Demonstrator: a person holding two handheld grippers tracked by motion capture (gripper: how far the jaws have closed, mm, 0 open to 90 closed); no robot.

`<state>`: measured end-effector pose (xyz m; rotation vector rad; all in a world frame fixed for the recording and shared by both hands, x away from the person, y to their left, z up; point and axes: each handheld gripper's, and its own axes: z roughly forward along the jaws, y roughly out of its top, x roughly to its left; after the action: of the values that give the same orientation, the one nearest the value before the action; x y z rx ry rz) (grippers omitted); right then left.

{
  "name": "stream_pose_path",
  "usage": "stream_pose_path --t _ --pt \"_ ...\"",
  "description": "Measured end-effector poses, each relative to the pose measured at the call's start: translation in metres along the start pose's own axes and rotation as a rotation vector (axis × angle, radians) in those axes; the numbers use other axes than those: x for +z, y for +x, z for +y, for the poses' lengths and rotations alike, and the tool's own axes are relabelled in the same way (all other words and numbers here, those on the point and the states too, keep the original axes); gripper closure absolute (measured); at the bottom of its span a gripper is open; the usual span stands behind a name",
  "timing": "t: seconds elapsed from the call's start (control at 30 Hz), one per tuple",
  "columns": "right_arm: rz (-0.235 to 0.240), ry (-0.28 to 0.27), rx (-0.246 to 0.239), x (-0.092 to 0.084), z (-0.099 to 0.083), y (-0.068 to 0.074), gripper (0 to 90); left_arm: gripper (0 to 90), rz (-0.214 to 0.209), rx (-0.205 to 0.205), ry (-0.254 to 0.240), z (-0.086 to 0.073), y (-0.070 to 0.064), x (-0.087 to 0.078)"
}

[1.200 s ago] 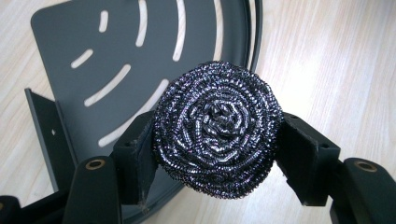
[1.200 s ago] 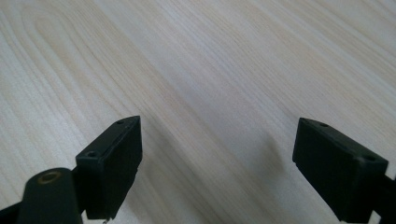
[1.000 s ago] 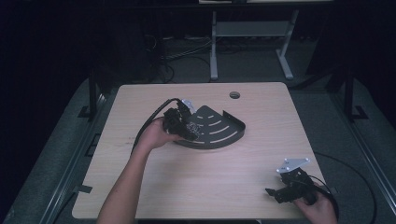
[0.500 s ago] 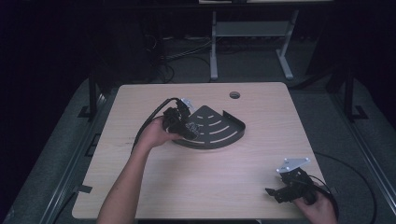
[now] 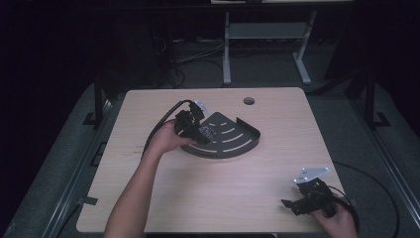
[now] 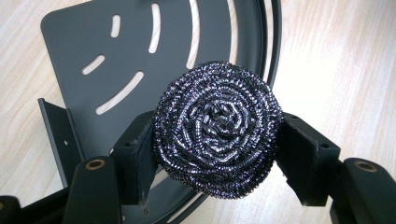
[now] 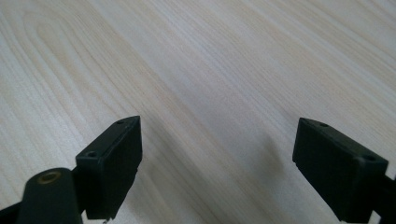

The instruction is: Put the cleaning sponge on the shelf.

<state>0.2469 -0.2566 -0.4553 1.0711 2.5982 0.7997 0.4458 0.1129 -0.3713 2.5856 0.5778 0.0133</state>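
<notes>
scourer (image 6: 218,129) clamped in left gripper (image 6: 217,149)

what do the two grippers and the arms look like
Both grippers are black, each with two blocky, flat-faced jaws. The left gripper trails a black cable; brass-coloured pivot pins sit behind its pads. The right gripper carries a grey three-cornered plate on top and also trails a black cable. Both forearms are bare, with no sleeves or gloves in sight.

The pale wooden table (image 5: 218,188) is carrying a dark metal corner shelf (image 5: 233,141), which is lying flat just above centre, curved edge facing five o'clock. A round cable hole (image 5: 248,101) is sitting at one o'clock from it, near the far edge.
</notes>
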Motion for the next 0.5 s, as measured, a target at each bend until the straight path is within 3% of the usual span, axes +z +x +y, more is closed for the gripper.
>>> stream_pose_path --t 0.2,0.3,0.33,0.5 --pt "0.009 0.0 -0.001 0.001 0.001 0.0 15.6 34.2 -0.003 -0.007 0.004 0.001 0.004 0.002" --pt "0.009 0.0 0.0 0.001 0.002 0.0 15.6 34.2 0.003 0.005 0.033 0.005 0.005 0.002" --pt "0.01 -0.002 0.002 0.001 0.002 0.0 15.6 34.2 0.002 0.0 0.011 0.007 0.004 0.002" --pt "0.016 -0.012 0.005 0.0 0.002 0.0 15.5 34.2 0.001 0.004 0.021 0.014 0.006 0.003"
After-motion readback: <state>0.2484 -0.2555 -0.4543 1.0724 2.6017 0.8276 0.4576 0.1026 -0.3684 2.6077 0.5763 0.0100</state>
